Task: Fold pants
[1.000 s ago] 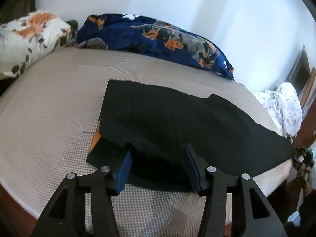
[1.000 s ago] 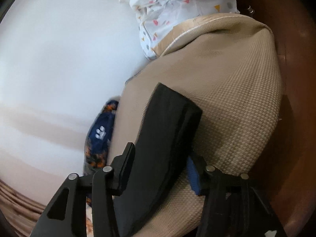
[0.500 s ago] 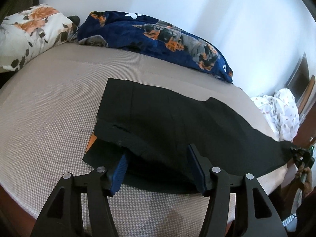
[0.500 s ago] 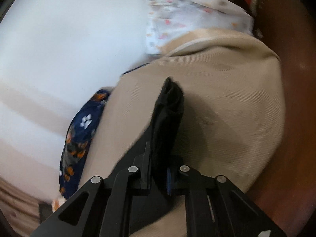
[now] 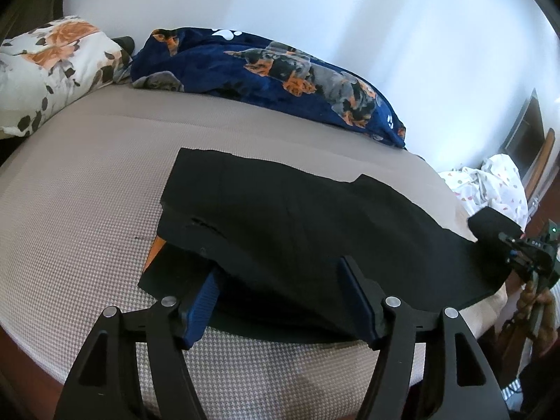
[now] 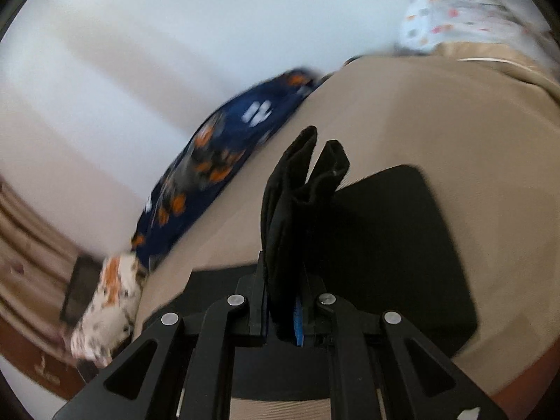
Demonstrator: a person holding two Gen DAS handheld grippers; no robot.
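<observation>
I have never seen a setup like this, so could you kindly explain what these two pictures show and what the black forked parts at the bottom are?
No robot here: a person holds a handheld two-finger gripper in each hand, and each carries a wide-angle camera looking forward along its jaws, hence the curved edges. One picture comes from the left gripper, the other from the right gripper. A pair of black fabric pants lies on a bed with a beige woven cover. The left jaws stand open around the waist end. The right jaws are closed on the leg end, which stands up bunched between them. Behind lie a navy blanket with a dog print and a white pillow with orange flowers.
</observation>
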